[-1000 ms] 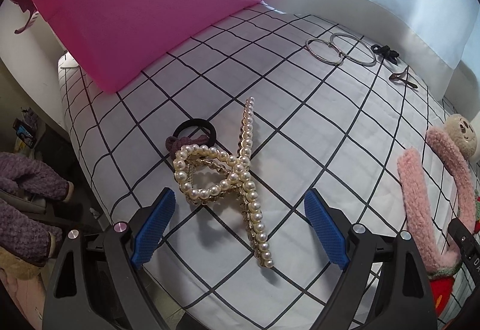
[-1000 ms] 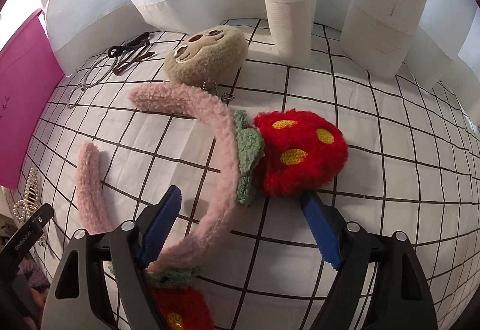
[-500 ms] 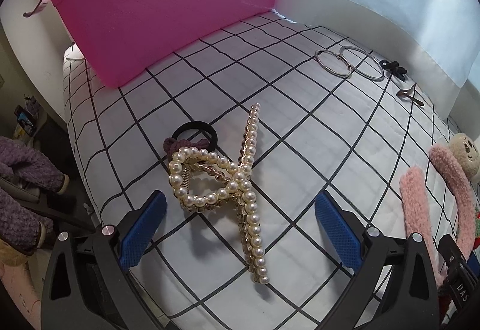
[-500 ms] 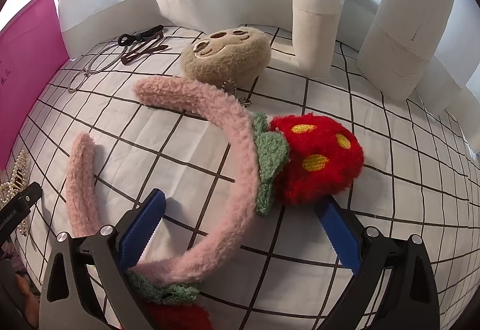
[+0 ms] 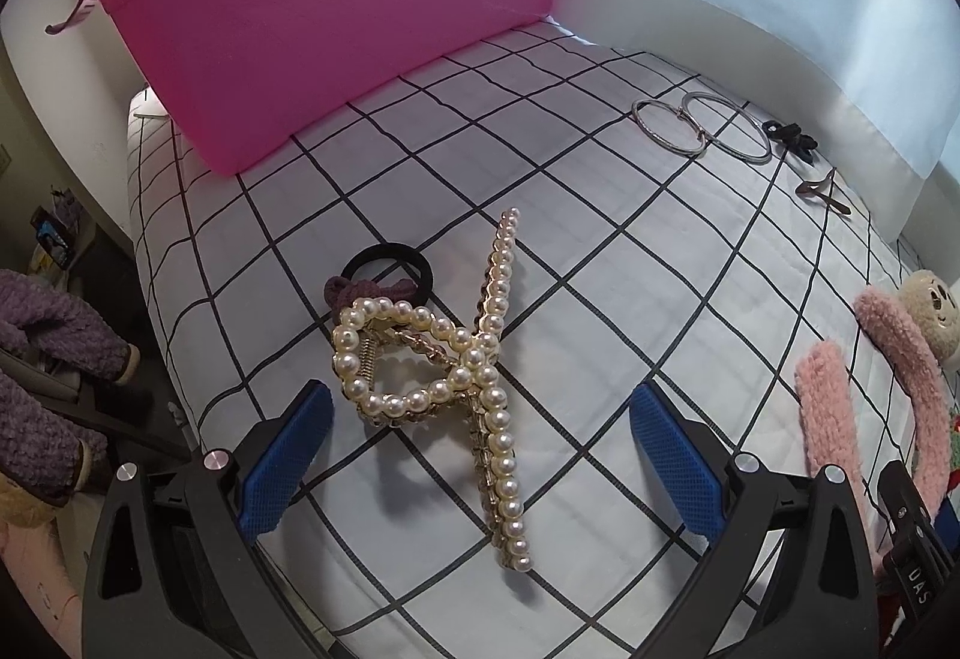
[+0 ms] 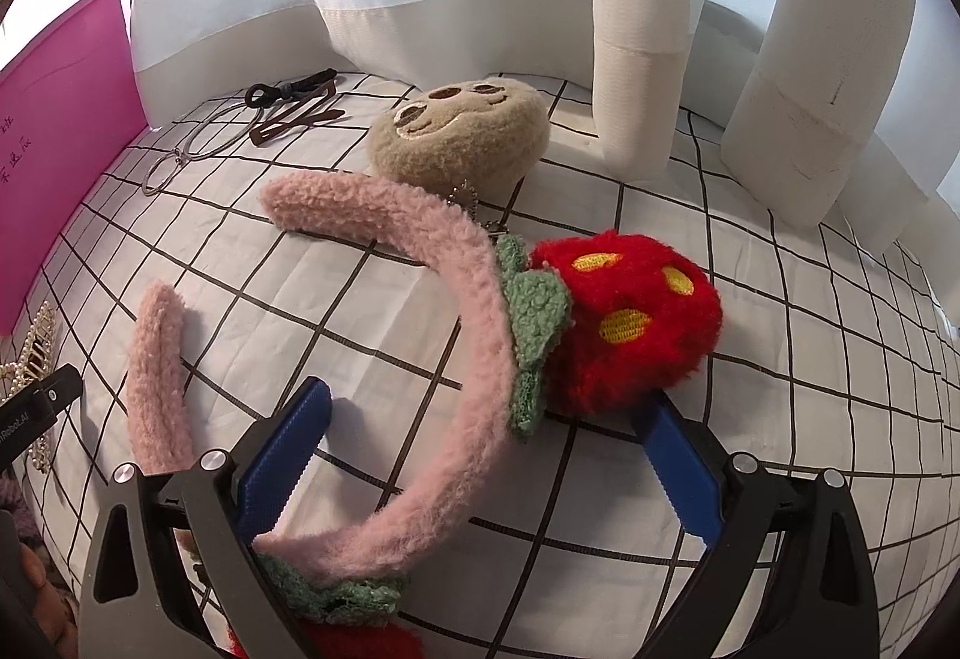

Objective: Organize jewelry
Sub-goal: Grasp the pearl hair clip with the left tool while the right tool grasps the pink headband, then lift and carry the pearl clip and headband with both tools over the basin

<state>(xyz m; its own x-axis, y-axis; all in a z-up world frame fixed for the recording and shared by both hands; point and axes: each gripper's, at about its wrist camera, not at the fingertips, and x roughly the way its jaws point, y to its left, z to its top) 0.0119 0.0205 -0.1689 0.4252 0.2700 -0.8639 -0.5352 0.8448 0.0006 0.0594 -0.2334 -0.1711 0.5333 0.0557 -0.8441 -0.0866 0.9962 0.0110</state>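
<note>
A pearl claw clip [image 5: 456, 377] lies on the checked cloth [image 5: 630, 263], straddled by my left gripper [image 5: 480, 449], whose blue pads stand wide apart and touch nothing. A black hair tie with a mauve bow [image 5: 384, 275] sits just behind the clip. In the right wrist view a fluffy pink headband [image 6: 444, 335] with a red strawberry [image 6: 636, 323] lies between the wide blue pads of my right gripper [image 6: 480, 455]; the pads do not press on it. Part of the left gripper's body shows at that view's left edge.
A pink board [image 5: 324, 11] stands at the back left. Two metal hoops [image 5: 696, 125], a black tie [image 5: 792, 137] and a brown hairpin [image 5: 822, 191] lie far right. A beige plush face [image 6: 462, 137] sits behind the headband. White curtain folds [image 6: 642, 29] rise at the back.
Both grippers' jaws have spread wider. The views have shifted a little; the clip and the headband lie where they were.
</note>
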